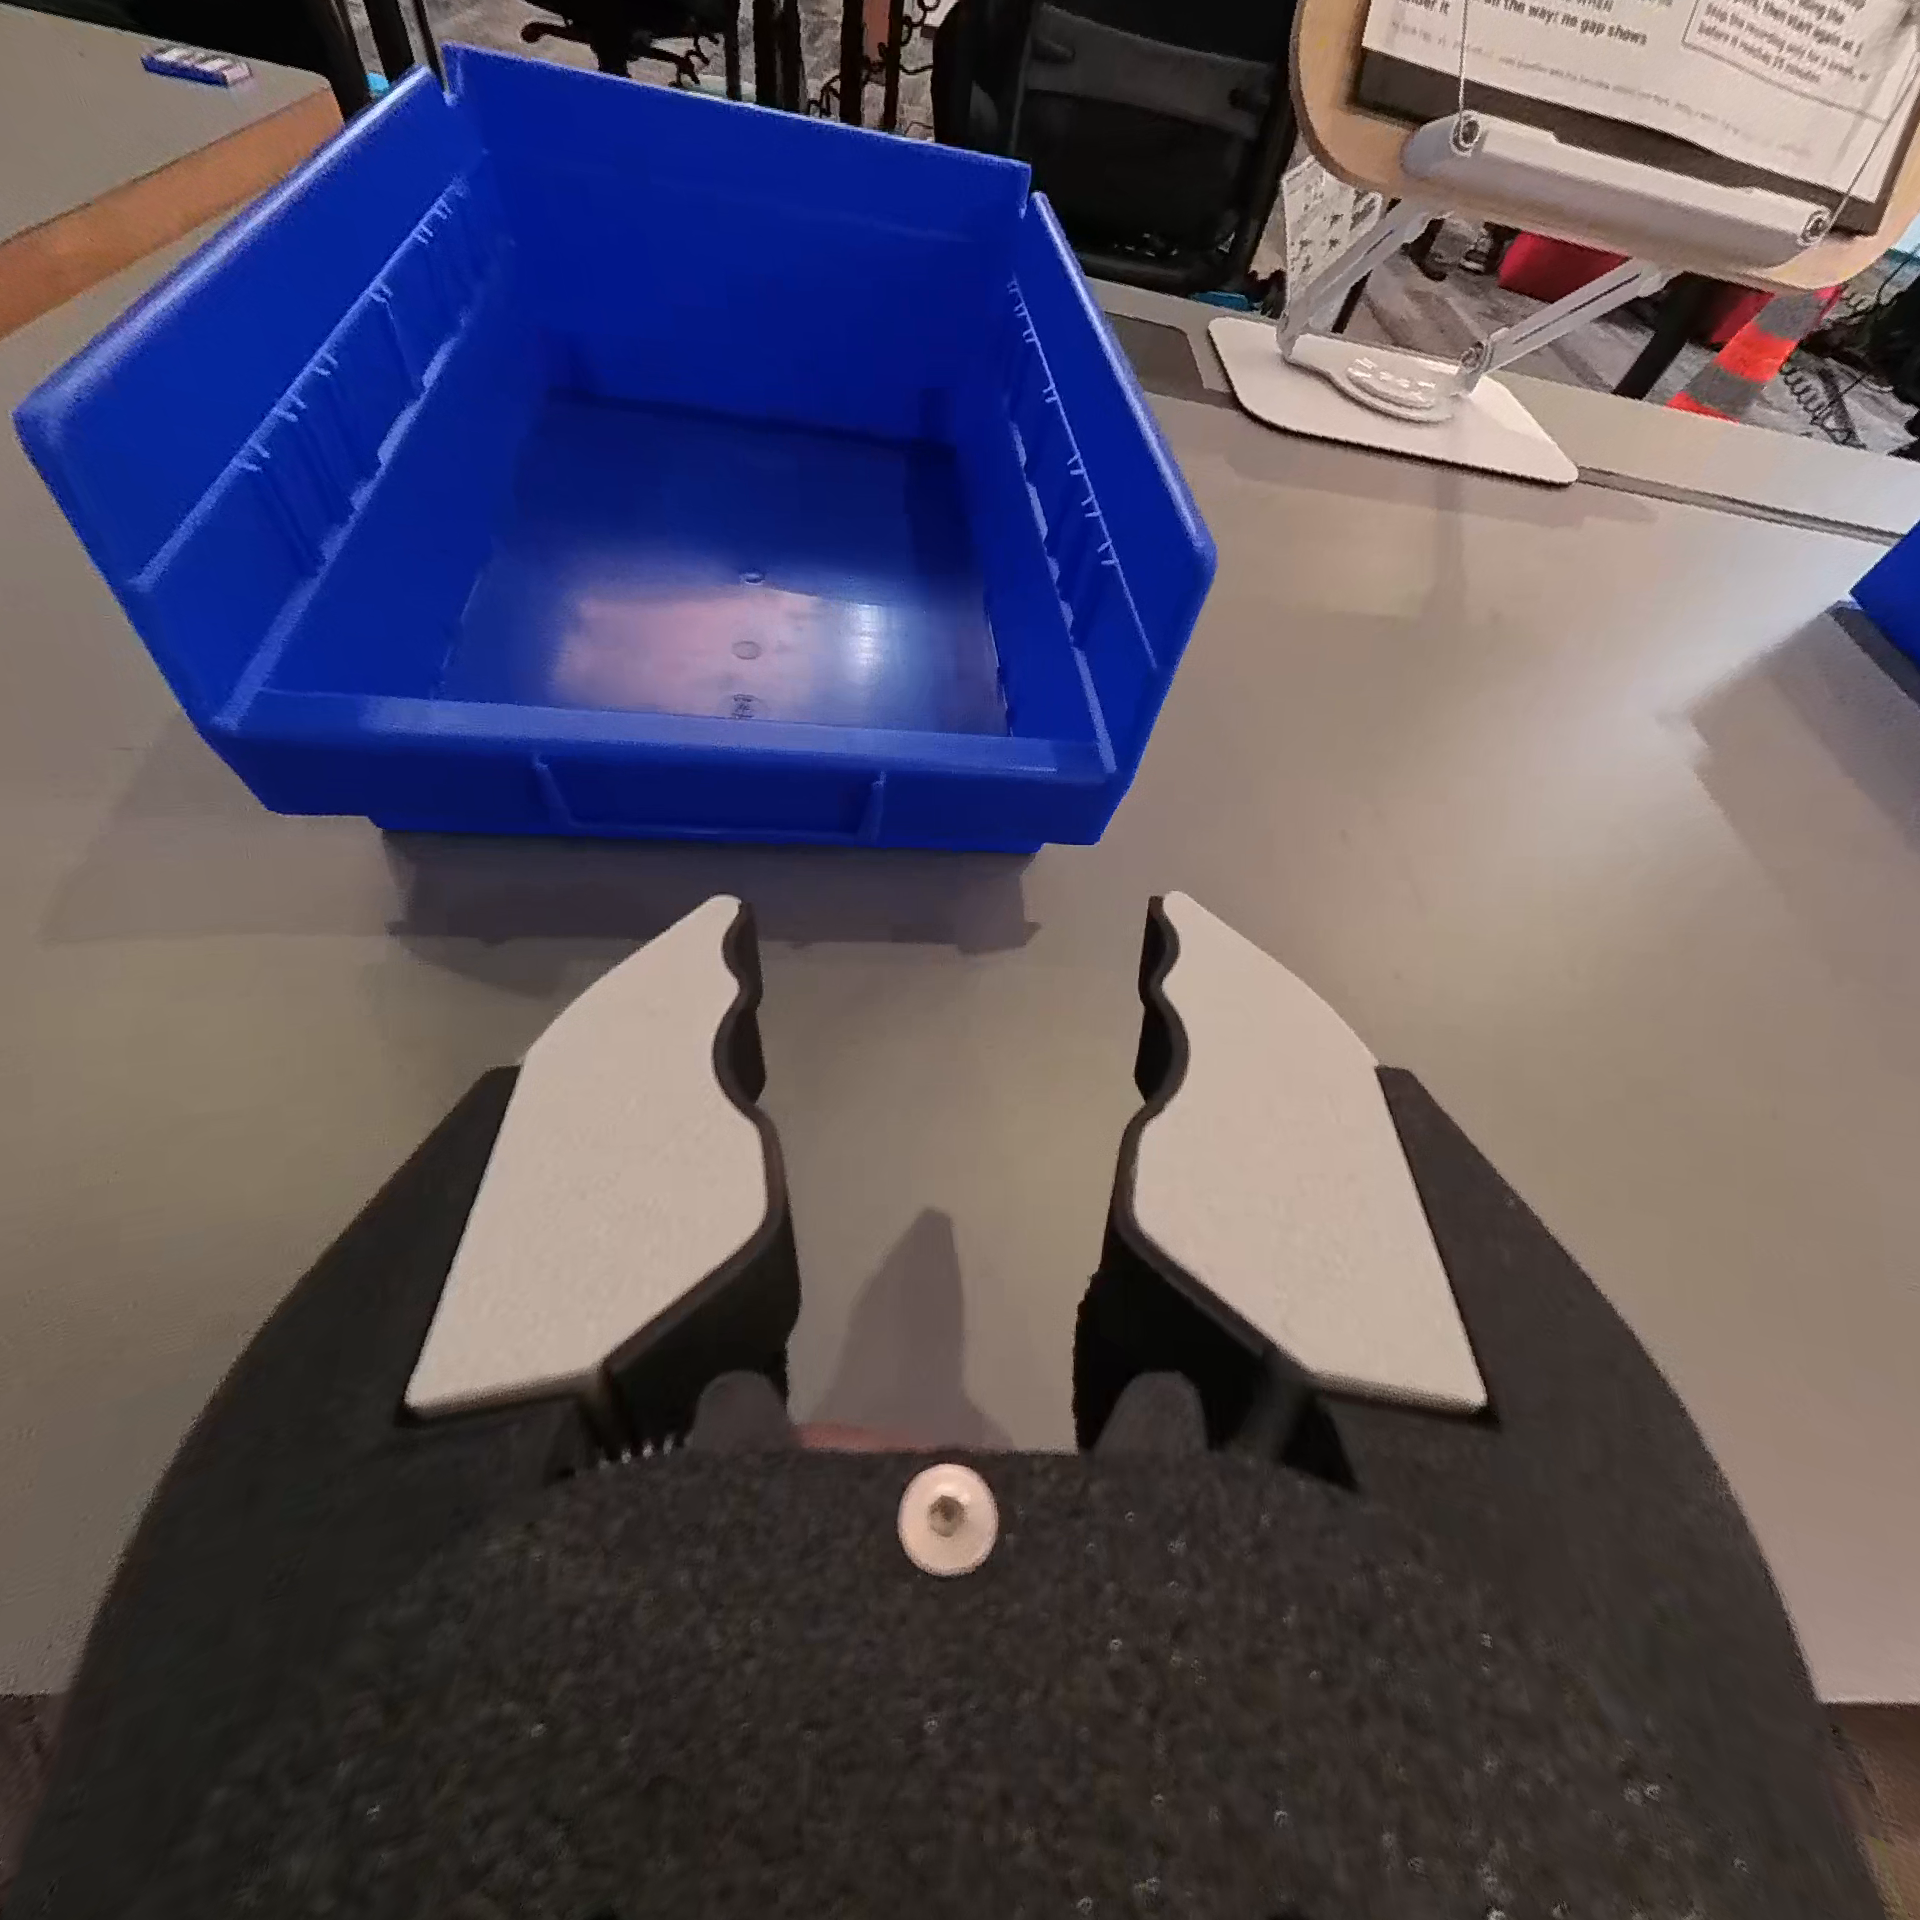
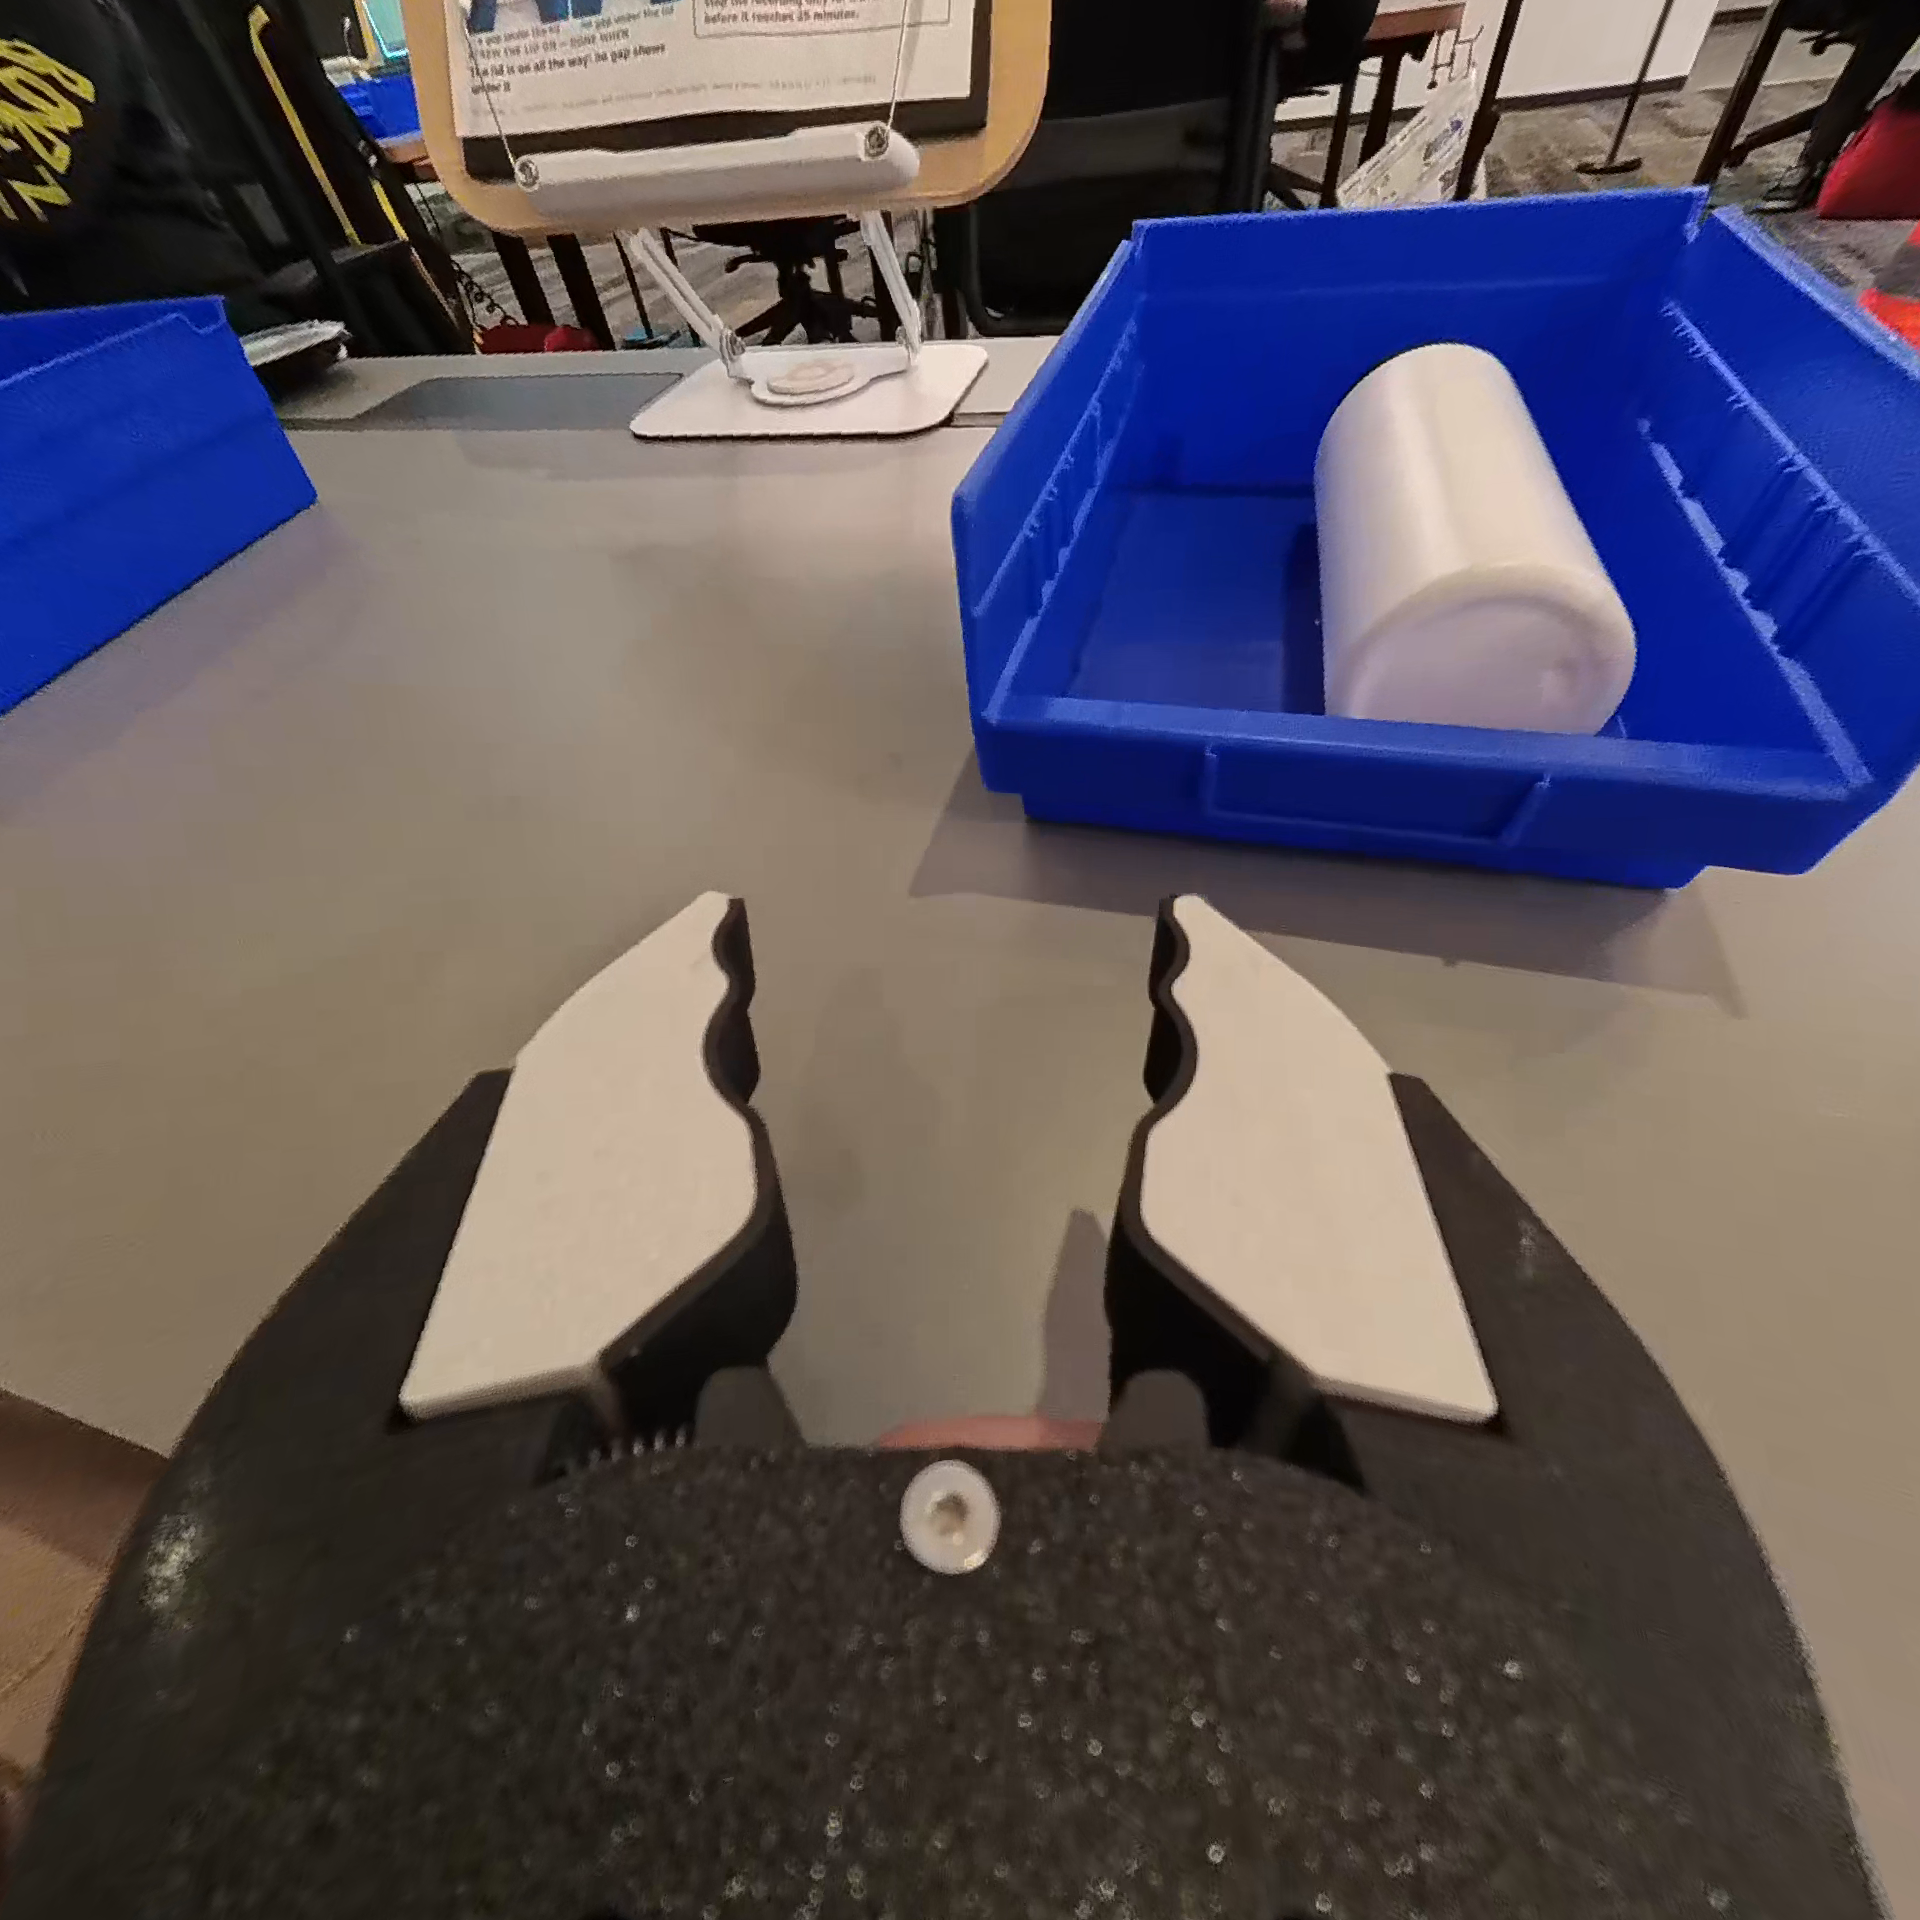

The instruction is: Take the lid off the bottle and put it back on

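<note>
Both claws spread wide, nothing between the pads: left gripper [image 1: 948, 914] over bare grey table [image 1: 1455, 935] facing an empty blue bin [image 1: 665, 769], right gripper [image 2: 951, 914] short of another blue bin [image 2: 1351, 800]. White bottle [image 2: 1455, 561] lies on its side inside it (lid end not discernible), likely staged for pickup.

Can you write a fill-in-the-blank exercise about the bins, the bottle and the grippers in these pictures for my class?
1. The white bottle lies on its ___ in a bin.
2. The colour of both bins is ___.
3. The bin ahead of the left gripper is ___.
4. The right gripper has its jaws ___, with only table between them.

Missing words: side; blue; empty; open
</note>
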Available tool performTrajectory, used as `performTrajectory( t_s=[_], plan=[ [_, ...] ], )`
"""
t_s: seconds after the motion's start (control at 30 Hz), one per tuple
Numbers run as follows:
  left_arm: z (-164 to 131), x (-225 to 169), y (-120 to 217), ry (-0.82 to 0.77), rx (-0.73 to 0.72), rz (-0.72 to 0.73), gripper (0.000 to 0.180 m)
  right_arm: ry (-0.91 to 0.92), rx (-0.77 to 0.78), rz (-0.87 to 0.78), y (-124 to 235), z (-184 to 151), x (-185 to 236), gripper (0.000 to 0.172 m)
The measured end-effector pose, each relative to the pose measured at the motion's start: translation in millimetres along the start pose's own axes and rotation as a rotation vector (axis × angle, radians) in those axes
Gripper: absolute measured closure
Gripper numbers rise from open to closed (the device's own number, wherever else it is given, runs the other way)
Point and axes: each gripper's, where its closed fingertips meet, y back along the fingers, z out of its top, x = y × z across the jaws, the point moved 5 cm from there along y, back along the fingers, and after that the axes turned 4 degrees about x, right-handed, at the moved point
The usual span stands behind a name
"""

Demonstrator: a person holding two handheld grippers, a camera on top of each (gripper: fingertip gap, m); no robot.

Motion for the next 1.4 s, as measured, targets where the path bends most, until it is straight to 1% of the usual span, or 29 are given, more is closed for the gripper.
performTrajectory(
  t_s=[0.2, 0.27, 0.33, 0.37, 0.4, 0.47, 0.57, 0.63, 0.7, 0.77, 0.8, 0.87, 0.93, 0.97, 1.0, 1.03, 1.07, 1.1, 1.13, 1.17, 1.23, 1.27, 1.33, 1.4],
  plan=[
    [-4.2, -11.3, -5.9, -0.065, 0.036, -0.009, 0.109, -0.012, 0.016, 0.005, -1.9, -4.3, -2.9, 0.100],
    [-2.1, -20.1, -4.6, -0.099, 0.024, -0.020, 0.108, -0.009, 0.016, 0.000, -0.8, -5.7, -5.3, 0.102],
    [2.6, -42.0, -3.3, -0.138, 0.000, -0.063, 0.110, -0.008, 0.014, -0.013, 1.5, -7.5, -9.2, 0.103],
    [5.5, -60.2, -4.3, -0.152, -0.002, -0.096, 0.115, -0.009, 0.013, -0.021, 3.3, -8.4, -11.6, 0.103],
    [7.8, -84.1, -5.8, -0.174, 0.005, -0.148, 0.114, -0.011, 0.013, -0.029, 5.4, -9.2, -14.2, 0.103],
    [9.6, -147.8, -10.1, -0.255, 0.030, -0.293, 0.113, -0.020, 0.007, -0.042, 10.3, -9.5, -19.2, 0.103],
    [2.6, -256.8, -21.0, -0.390, 0.080, -0.475, 0.107, -0.038, -0.011, -0.063, 17.1, -8.4, -26.6, 0.103],
    [-6.8, -329.2, -30.9, -0.428, 0.121, -0.593, 0.107, -0.052, -0.012, -0.075, 20.8, -9.3, -31.4, 0.104],
    [-17.3, -392.0, -45.9, -0.476, 0.145, -0.646, 0.109, -0.065, -0.014, -0.087, 23.7, -11.1, -35.7, 0.104],
    [-24.9, -441.9, -63.7, -0.498, 0.162, -0.655, 0.114, -0.080, -0.010, -0.089, 25.6, -13.3, -38.4, 0.104],
    [-26.9, -462.3, -71.9, -0.494, 0.175, -0.659, 0.114, -0.086, -0.009, -0.086, 26.7, -14.4, -38.9, 0.104],
    [-27.7, -490.3, -91.4, -0.484, 0.188, -0.612, 0.114, -0.090, -0.013, -0.082, 29.9, -15.6, -39.5, 0.104],
    [-29.4, -506.7, -112.0, -0.469, 0.210, -0.563, 0.113, -0.091, -0.018, -0.090, 34.0, -15.8, -41.5, 0.104],
    [-29.3, -509.6, -122.3, -0.455, 0.217, -0.526, 0.116, -0.092, -0.020, -0.093, 35.7, -15.7, -42.7, 0.104],
    [-28.1, -509.6, -131.6, -0.433, 0.221, -0.488, 0.122, -0.095, -0.022, -0.095, 36.9, -15.9, -44.4, 0.104],
    [-26.0, -508.8, -138.0, -0.403, 0.220, -0.476, 0.131, -0.100, -0.022, -0.096, 37.8, -16.2, -46.2, 0.104],
    [-23.1, -507.1, -142.3, -0.368, 0.215, -0.479, 0.151, -0.107, -0.020, -0.096, 38.3, -16.7, -48.3, 0.104],
    [-20.9, -504.1, -145.4, -0.335, 0.215, -0.484, 0.166, -0.115, -0.017, -0.092, 38.9, -16.9, -50.3, 0.104],
    [-20.0, -502.0, -147.3, -0.313, 0.221, -0.501, 0.167, -0.123, -0.020, -0.088, 39.7, -16.4, -52.1, 0.103],
    [-18.5, -497.3, -149.3, -0.305, 0.219, -0.480, 0.168, -0.132, -0.029, -0.088, 40.5, -15.6, -54.0, 0.103],
    [-15.1, -481.6, -149.3, -0.321, 0.197, -0.381, 0.173, -0.152, -0.036, -0.093, 40.7, -15.3, -57.8, 0.104],
    [-15.0, -473.1, -146.5, -0.316, 0.190, -0.355, 0.175, -0.155, -0.026, -0.105, 39.9, -16.2, -59.6, 0.104],
    [-17.7, -454.8, -135.6, -0.281, 0.173, -0.339, 0.176, -0.149, 0.005, -0.159, 38.2, -17.7, -62.9, 0.106],
    [-22.7, -437.8, -120.0, -0.269, 0.158, -0.332, 0.177, -0.160, 0.054, -0.198, 35.9, -18.6, -61.0, 0.112]
  ],
)
